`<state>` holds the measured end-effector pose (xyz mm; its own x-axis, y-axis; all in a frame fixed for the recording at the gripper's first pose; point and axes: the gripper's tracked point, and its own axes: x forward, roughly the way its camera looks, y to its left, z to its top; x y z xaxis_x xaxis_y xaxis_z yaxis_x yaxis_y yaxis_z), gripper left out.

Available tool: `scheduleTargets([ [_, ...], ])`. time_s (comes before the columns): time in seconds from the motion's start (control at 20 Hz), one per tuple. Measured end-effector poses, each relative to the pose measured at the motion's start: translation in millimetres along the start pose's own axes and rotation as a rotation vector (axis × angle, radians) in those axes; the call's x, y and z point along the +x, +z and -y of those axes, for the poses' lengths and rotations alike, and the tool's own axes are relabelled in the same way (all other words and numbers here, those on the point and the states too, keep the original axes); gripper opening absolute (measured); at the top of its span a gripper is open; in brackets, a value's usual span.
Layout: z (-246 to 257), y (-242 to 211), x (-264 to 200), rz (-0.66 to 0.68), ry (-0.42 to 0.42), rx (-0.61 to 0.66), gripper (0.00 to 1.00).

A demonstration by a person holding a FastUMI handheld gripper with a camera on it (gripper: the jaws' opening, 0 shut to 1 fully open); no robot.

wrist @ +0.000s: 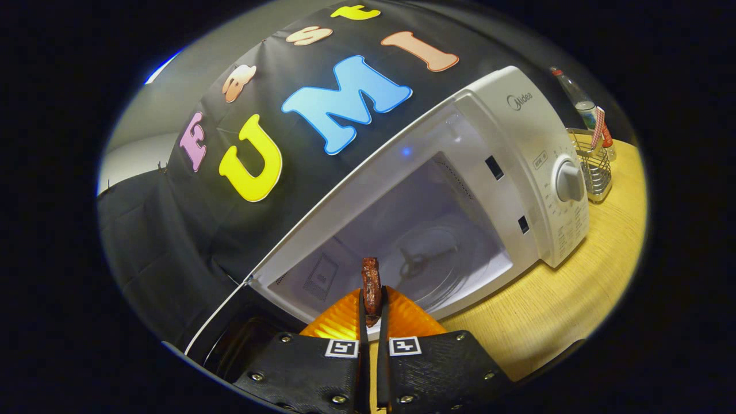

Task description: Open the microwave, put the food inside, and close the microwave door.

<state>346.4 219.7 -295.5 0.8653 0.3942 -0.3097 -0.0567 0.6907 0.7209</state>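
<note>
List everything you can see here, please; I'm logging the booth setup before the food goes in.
microwave: one, white, door open, on the wooden table, ahead of the fingers
turntable: one, clear glass, inside the microwave cavity
control knob: one, pale grey, on the microwave's panel
wire basket: one, metal, on the table beside the microwave
bottle: one, clear, behind the basket
table: one, light wood
food piece: one, dark reddish brown, pinched between the fingers
hand-held gripper: one, shut on the food piece
</note>
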Motion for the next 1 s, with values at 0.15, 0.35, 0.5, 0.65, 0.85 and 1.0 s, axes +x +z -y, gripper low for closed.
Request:
scheduleTargets([
  [0.15,10,-7,19,-0.010,-0.020,0.009,0.05],
  [0.35,22,-17,33,-0.011,-0.028,0.014,0.07],
  [0.5,26,-12,45,0.018,-0.044,-0.027,0.09],
  [0.65,40,-11,56,0.013,-0.104,-0.090,0.18],
  [0.85,62,-8,58,0.013,-0.223,-0.258,0.49],
  [1.0,74,3,51,0.040,-0.320,-0.505,0.99],
])
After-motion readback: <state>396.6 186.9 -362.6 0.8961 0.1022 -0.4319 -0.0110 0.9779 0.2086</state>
